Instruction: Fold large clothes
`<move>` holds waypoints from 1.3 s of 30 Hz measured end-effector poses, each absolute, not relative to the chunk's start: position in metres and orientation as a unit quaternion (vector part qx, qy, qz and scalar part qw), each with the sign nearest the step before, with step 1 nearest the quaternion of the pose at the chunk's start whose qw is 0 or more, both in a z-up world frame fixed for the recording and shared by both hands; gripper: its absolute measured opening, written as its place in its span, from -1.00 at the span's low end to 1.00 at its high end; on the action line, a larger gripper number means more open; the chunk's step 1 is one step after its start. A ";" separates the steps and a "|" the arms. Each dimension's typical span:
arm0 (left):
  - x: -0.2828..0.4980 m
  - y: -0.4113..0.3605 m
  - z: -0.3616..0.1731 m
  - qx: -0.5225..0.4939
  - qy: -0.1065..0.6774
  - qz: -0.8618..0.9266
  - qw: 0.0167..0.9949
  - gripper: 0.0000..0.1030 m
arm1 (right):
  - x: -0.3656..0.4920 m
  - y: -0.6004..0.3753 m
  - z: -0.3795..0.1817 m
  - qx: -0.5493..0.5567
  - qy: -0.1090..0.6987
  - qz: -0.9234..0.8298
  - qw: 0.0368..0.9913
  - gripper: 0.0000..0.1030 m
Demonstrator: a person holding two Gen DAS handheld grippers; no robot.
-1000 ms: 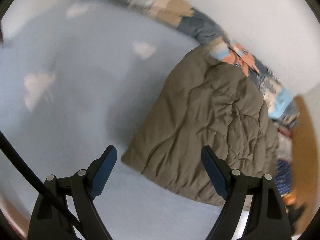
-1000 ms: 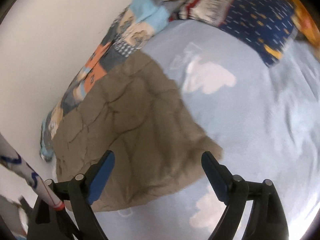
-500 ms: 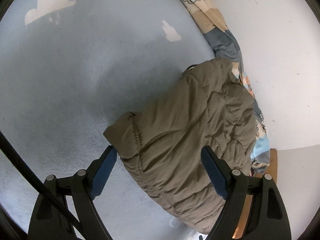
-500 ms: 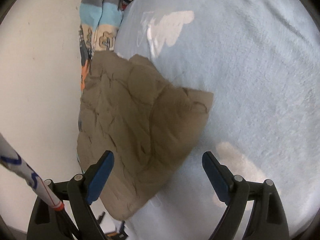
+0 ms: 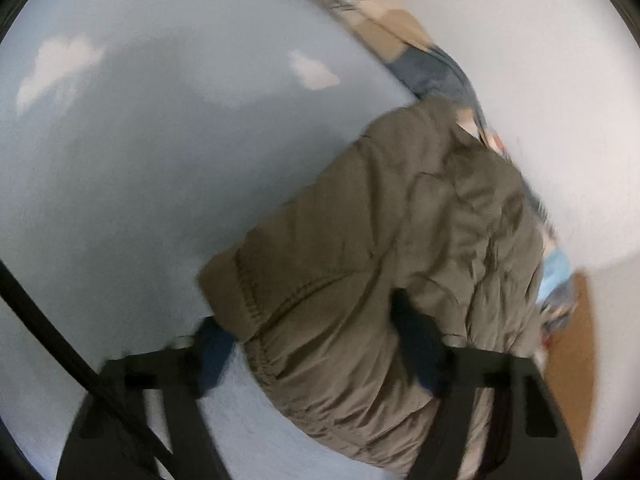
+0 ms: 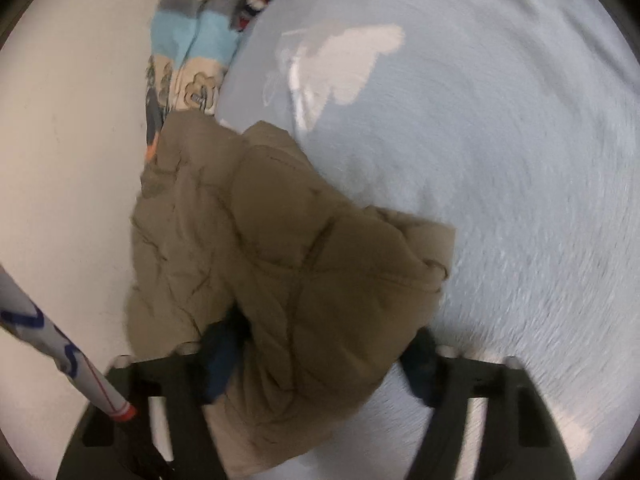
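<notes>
Seen from our left hand, the left claw (image 5: 316, 344) has just been closing around the near end of the padded olive-brown jacket (image 5: 384, 248). One blue pad (image 5: 214, 354) sits at the elasticated cuff edge on the left and the other presses into the quilting on the right, so the padded bulk is pinched between them. The jacket lies on the pale blue bed cover (image 5: 140, 168) printed with white clouds. Its far side is bunched against a patterned blanket (image 5: 424, 60) that runs along the white wall (image 5: 552, 92). From our right hand, the right claw (image 6: 324, 364) has likewise just been closing on the jacket (image 6: 280, 248). Its left pad (image 6: 220, 364) is dug into the folds, its right pad is at the outer hem, and a thick wad of fabric is gripped between. A white cable with blue markings (image 6: 52, 340) crosses the lower left. Both views are smeared by motion.
</notes>
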State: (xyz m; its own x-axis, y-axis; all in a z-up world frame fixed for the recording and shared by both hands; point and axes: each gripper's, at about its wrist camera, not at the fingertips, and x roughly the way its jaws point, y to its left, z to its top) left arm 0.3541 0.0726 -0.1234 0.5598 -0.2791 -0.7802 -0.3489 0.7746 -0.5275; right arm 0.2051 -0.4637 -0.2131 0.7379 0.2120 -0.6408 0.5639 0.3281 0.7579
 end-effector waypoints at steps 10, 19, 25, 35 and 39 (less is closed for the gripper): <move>0.345 0.012 -0.075 -0.088 0.421 0.034 0.902 -0.17 | 0.222 -0.406 -0.148 0.239 0.396 -0.179 0.868 -0.17; 0.306 0.007 -0.031 -0.061 0.364 0.015 0.929 -0.21 | 0.205 -0.377 -0.108 0.122 0.359 -0.184 0.907 -0.24; 0.266 0.015 -0.024 -0.071 0.370 0.006 0.926 -0.21 | 0.165 -0.372 -0.092 0.124 0.353 -0.158 0.914 -0.24; 0.254 0.081 -0.088 -0.276 0.507 0.010 0.816 0.11 | 0.121 -0.411 -0.152 0.297 0.421 -0.112 0.850 0.02; 0.252 0.120 -0.112 -0.412 0.511 -0.005 0.754 0.15 | 0.089 -0.453 -0.177 0.470 0.394 -0.087 0.785 0.47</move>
